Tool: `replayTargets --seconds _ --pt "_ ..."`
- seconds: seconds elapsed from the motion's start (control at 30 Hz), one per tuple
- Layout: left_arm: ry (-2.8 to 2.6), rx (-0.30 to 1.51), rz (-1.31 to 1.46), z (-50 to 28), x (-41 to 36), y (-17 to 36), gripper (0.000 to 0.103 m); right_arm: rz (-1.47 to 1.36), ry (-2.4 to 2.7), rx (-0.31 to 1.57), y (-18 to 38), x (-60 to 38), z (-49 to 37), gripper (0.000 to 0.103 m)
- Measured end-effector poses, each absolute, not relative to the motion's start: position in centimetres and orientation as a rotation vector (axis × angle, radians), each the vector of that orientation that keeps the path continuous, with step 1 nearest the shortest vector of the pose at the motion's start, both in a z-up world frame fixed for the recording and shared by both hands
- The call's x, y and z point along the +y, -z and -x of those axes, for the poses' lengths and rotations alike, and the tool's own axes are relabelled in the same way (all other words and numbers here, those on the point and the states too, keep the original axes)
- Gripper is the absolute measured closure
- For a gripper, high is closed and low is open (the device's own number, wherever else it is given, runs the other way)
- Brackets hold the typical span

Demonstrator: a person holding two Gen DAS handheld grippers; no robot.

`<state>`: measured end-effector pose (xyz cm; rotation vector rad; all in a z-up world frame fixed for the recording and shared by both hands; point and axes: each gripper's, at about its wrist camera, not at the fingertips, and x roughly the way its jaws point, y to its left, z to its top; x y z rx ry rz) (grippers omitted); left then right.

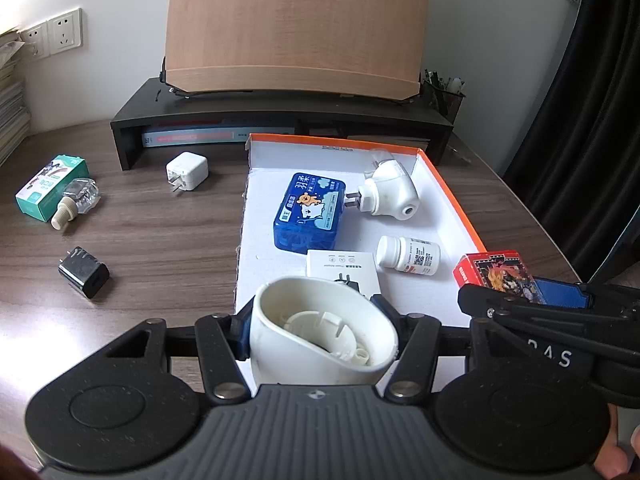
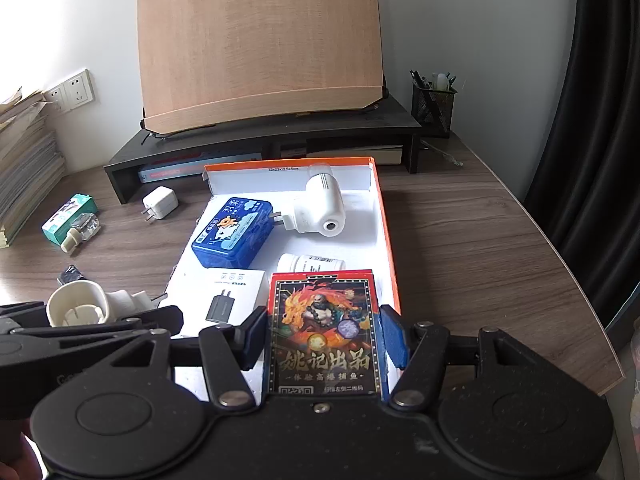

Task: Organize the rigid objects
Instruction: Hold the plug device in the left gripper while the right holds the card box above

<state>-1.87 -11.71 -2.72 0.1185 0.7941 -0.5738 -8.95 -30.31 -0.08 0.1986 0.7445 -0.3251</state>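
My left gripper (image 1: 320,330) is shut on a white plug-in device (image 1: 320,332), held over the near edge of the white box lid with orange rim (image 1: 448,196); it also shows in the right wrist view (image 2: 80,308). My right gripper (image 2: 324,336) is shut on a red card box (image 2: 324,332), above the lid's near right part; it also shows in the left wrist view (image 1: 496,274). In the lid lie a blue case (image 1: 310,212), a white plug-in heater (image 1: 390,192), a white pill bottle (image 1: 408,256) and a white charger box (image 1: 344,270).
On the wooden desk left of the lid lie a white charger (image 1: 187,170), a black charger (image 1: 84,272), a green box (image 1: 50,186) and a clear bottle (image 1: 76,202). A black monitor stand (image 1: 280,120) with a wooden board stands behind. A pen holder (image 2: 434,106) is at the back right.
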Motion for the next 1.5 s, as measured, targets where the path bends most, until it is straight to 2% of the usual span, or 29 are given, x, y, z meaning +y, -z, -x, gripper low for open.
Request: replayTargets --seconds 1.5 --pt "0.591 0.805 -0.123 1.70 -11.70 2.97 0.046 -0.213 0.348 0.770 0.74 -30.46 8.83 0.032"
